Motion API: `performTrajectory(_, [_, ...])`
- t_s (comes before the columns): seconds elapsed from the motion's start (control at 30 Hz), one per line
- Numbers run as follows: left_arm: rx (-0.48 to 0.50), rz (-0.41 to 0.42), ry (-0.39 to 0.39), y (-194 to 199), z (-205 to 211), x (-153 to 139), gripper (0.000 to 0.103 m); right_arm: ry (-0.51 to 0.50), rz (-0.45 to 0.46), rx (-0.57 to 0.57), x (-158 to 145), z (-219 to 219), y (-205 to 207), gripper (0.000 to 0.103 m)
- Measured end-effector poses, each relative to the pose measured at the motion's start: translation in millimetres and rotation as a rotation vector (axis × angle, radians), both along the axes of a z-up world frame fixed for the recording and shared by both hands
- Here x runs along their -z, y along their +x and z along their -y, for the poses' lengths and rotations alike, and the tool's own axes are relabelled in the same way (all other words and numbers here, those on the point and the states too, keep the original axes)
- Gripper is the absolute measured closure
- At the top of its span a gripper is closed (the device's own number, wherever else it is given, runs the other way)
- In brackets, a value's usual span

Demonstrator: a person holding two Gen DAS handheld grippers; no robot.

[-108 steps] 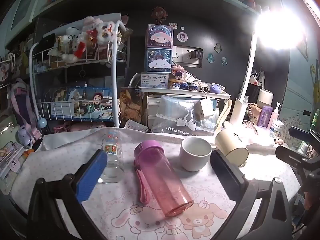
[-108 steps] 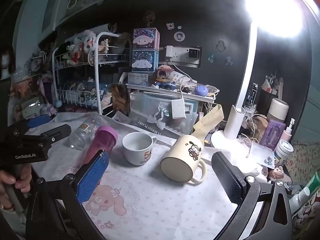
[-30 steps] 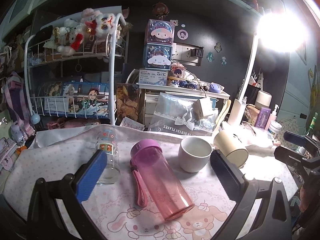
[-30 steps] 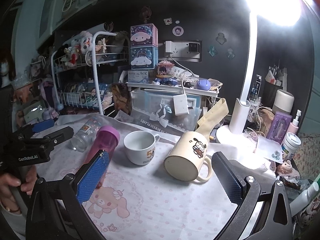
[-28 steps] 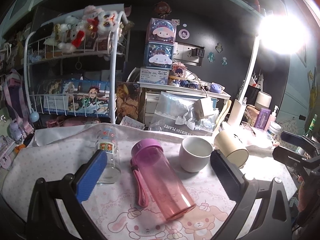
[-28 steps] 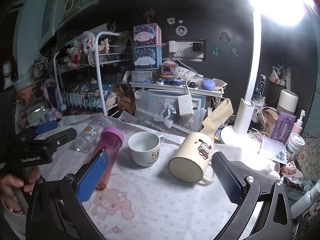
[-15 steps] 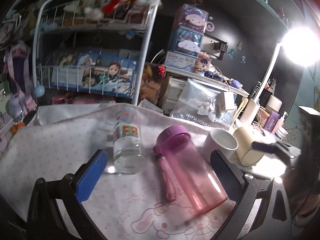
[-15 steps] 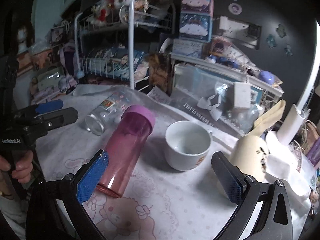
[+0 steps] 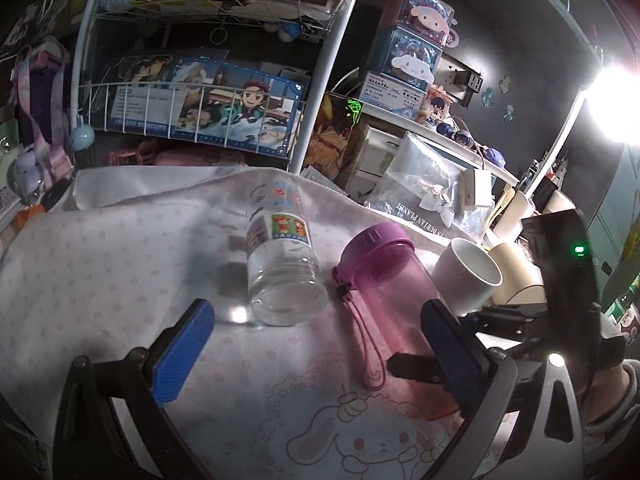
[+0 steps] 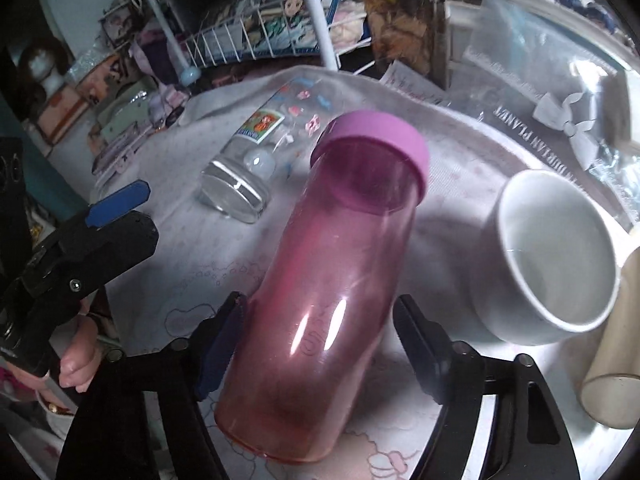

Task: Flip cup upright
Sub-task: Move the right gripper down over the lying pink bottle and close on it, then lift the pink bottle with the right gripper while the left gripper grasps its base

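My right gripper [image 10: 320, 344] straddles the pink bottle [image 10: 336, 280], one finger either side of the lower body. The left pad [image 10: 218, 354] looks pressed to the plastic; on the right I can't tell if the finger touches, so I can't call it a pinch. The jaws are narrowed around the bottle.

The pink bottle lies on its side on the cloth-covered table [image 9: 100, 264], purple lid [image 10: 376, 140] pointing to the far edge, clear base toward me. Its loop strap [image 9: 366, 344] trails on the cloth on the left side. From the left wrist view the bottle [image 9: 396, 292] sits mid-table with my right gripper's finger [image 9: 412, 364] at its base end.

My left gripper [image 9: 316, 356] is spread wide and holds nothing, low over the near part of the table. The clear glass bottle [image 9: 280, 264] lies on its side just beyond it, base toward the camera, just beside the pink bottle's left.

White cup [image 10: 552, 256] stands upright just right of the pink bottle, mouth up. Cream mug [image 10: 616, 352] lies tipped next to it at the right edge, partly cut off. Behind the table, a wire rack [image 9: 208, 92] at the far left and a lit desk lamp [image 9: 616, 104] at the far right.
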State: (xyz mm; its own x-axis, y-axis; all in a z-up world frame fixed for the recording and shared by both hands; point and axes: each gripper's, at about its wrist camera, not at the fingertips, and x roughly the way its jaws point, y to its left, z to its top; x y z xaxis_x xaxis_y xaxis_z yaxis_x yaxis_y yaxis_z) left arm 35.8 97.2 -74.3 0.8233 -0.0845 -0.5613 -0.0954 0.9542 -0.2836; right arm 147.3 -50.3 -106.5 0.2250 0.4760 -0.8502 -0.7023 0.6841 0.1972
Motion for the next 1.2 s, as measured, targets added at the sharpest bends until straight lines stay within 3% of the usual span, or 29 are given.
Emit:
performTrajectory(0.07, [0.0,0.004,-0.005,-1,-1,-1,0.001,-0.01,-0.049,0.002,6,-3,5,0.036])
performTrajectory(0.33, [0.004,0.017,0.001,-2,0,-5,0.001,-0.031,-0.052,0.012,6,-12,17,0.04])
performTrajectory(0.7, [0.009,0.027,0.007,-2,5,-11,0.001,0.167,-0.001,0.105,-19,27,13,0.047])
performTrajectory(1.2, [0.017,0.028,0.012,0,10,-12,0.001,-0.05,-0.017,0.049,4,14,0,0.045])
